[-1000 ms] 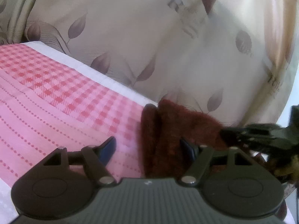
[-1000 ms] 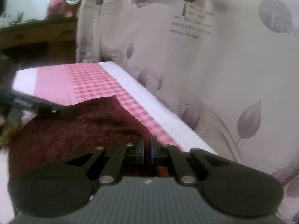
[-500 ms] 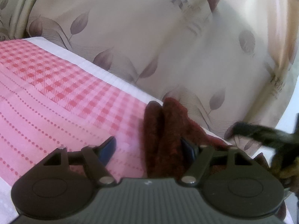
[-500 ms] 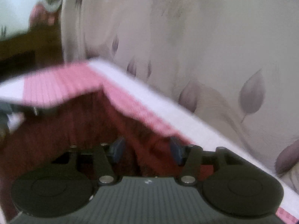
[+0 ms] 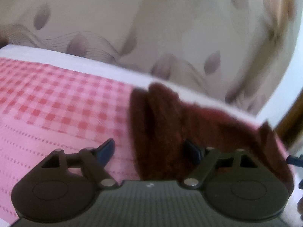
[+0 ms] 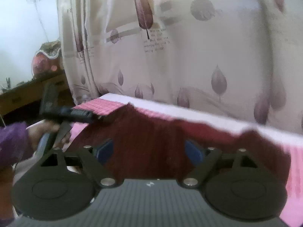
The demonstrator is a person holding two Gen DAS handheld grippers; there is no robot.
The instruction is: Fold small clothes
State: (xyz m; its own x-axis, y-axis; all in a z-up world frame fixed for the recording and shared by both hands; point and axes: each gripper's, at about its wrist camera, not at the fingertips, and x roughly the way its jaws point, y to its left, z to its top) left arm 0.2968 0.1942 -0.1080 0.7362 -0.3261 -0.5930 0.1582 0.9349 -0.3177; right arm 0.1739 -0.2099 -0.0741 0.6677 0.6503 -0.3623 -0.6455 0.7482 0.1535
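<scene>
A dark red fuzzy garment (image 5: 166, 132) lies folded on the pink checked cloth (image 5: 56, 109), near its far white edge. My left gripper (image 5: 151, 151) is open, its jaws wide apart over the garment's left fold, holding nothing. In the right wrist view the same garment (image 6: 151, 138) spreads across the cloth (image 6: 295, 162). My right gripper (image 6: 149, 151) is open above it, empty. The left gripper (image 6: 75, 113) shows there at the garment's far left corner.
A cream curtain with purple leaf prints (image 6: 189, 56) hangs right behind the surface's far edge. A wooden cabinet (image 6: 28, 94) with a round pink ornament (image 6: 45, 64) stands at the far left. The person's hand and purple sleeve (image 6: 13, 143) are at the left.
My right gripper was shut on the garment's edge a second ago; it has opened wide and let go. The left gripper stayed open and shifted slightly along the garment.
</scene>
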